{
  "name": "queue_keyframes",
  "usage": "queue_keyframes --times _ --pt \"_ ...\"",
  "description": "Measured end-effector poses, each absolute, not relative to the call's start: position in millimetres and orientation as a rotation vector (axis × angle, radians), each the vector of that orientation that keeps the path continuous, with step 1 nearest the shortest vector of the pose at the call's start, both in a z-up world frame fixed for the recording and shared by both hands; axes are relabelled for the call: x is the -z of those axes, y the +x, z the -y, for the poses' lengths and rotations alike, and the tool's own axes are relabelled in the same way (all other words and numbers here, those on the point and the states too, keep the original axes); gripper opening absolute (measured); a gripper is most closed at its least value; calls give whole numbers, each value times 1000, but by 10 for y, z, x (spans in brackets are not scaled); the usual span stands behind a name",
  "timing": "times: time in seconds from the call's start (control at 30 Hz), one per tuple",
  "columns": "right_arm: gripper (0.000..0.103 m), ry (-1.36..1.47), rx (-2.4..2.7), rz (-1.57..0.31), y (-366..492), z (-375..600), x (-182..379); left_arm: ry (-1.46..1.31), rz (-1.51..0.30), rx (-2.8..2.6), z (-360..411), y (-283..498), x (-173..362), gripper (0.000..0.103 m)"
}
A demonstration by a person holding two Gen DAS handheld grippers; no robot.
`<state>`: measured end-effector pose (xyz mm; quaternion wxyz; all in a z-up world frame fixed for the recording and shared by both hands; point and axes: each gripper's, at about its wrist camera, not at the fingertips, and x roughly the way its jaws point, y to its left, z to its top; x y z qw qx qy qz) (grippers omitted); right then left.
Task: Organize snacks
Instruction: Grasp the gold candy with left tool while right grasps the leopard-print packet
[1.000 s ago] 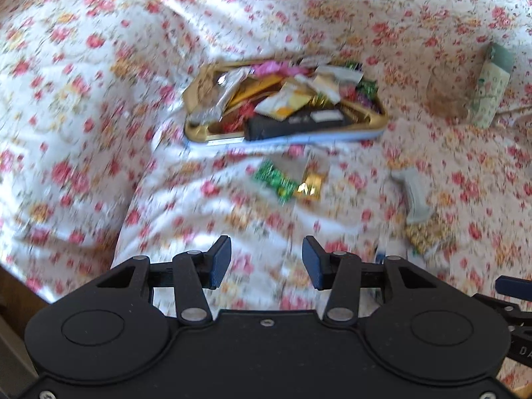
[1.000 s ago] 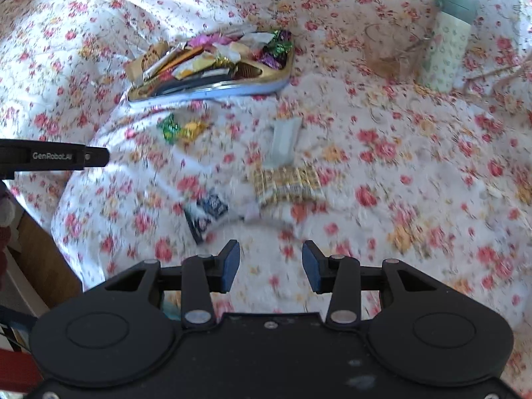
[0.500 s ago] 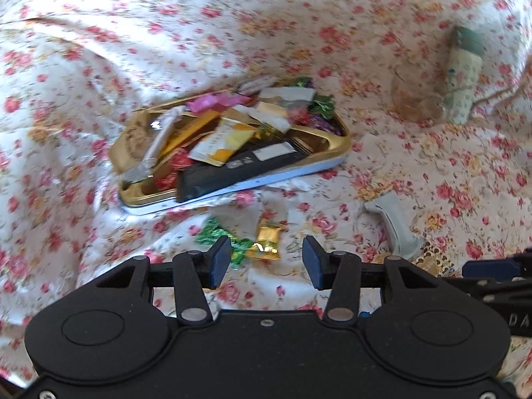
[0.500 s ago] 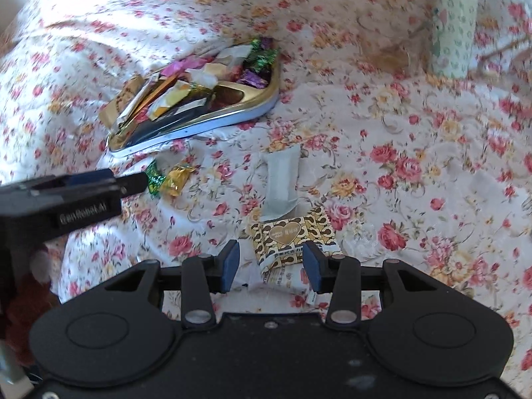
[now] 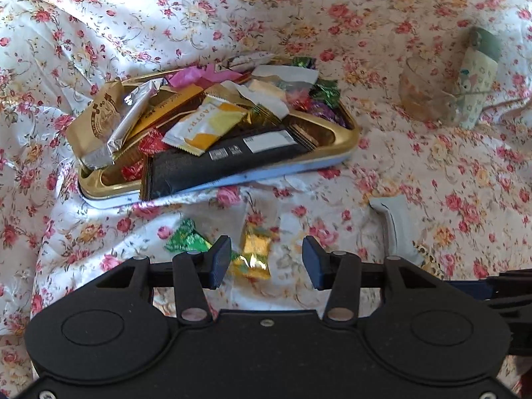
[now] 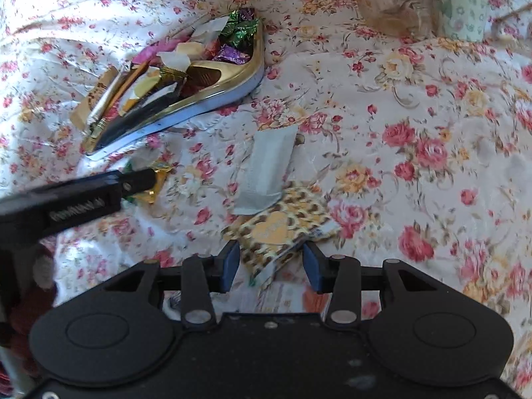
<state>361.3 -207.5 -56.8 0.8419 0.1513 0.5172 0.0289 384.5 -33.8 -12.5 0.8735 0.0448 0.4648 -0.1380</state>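
Note:
A gold tray [image 5: 347,134] heaped with wrapped snacks lies on the flowered cloth. My left gripper [image 5: 266,261] is open and hangs low over a gold candy [image 5: 255,252], with a green candy [image 5: 185,240] just left of its left finger. My right gripper [image 6: 271,262] is open. A leopard-print packet [image 6: 282,227] lies between its fingers, and the pads are not seen pressing on it. A grey packet [image 6: 266,173] lies just beyond it, toward the tray [image 6: 247,73]. In the right wrist view the left gripper [image 6: 146,179] reaches in from the left over the gold candy [image 6: 159,173].
A glass bowl [image 6: 389,3] and a pale green patterned bottle [image 6: 465,3] stand at the far right. The cloth is rumpled and rises behind the tray. The cloth's edge drops off at the near left. The right gripper [image 5: 465,286] shows at the left wrist view's right edge.
Both grippers have moved forward and down toward the cloth. The gold candy now lies between the left fingers, the leopard-print packet between the right fingers. Neither opening has changed.

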Motion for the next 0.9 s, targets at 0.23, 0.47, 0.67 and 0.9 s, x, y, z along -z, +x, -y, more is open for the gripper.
queue_keyframes --times 0.23,0.47,0.67,0.9 --pt "48 293 -69 -1021 3697 2066 596 86 -977 314 322 3957 218 54" --pt "54 354 -91 -965 3709 2139 642 89 -995 327 383 4005 362 54" --pt "53 357 -114 -947 3684 2173 652 71 -1013 308 406 4046 459 54" --pt "53 331 -91 -936 3684 2131 645 173 -974 296 525 3962 489 54"
